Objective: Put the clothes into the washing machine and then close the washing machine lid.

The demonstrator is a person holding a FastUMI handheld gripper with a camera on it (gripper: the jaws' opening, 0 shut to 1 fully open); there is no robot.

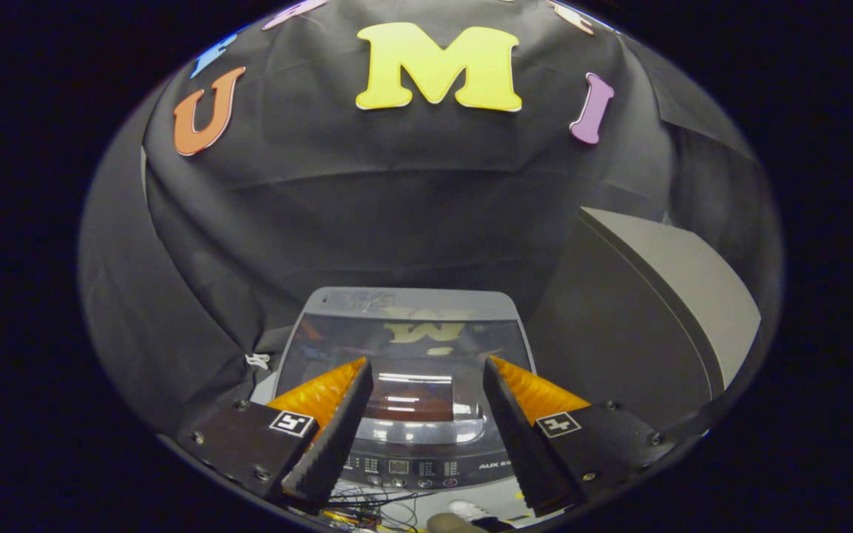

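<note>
The handheld two-finger gripper with black ribbed pads and orange finger backs (426,414) hangs above and in front of the grey top-loading washing machine with a dark glass lid (404,348). Its jaws stand wide apart and hold nothing; the gap between them frames the machine's lid and front panel.

The dark reflective glass lid (412,344) lies flat over the tub, to all appearance closed. Through the glass, between the fingers, a reddish-brown patch (415,403) shows below the surface. It may be a garment inside the drum, but glare makes this uncertain. The machine's dark control strip with small buttons (404,468) sits nearest the gripper, just under the fingertips.

To the right of the machine stands a large grey box-like unit with a slanted pale face (663,303), well apart from the fingers. A tangle of thin wires (367,511) lies below the control strip.

Judgement: no loose clothing is seen outside the machine and the lid appears down, so the task looks at or near its end. If so, the next move calls only for a clean withdrawal. If the lid is not fully seated, a light downward press on its front edge would be required.
</note>
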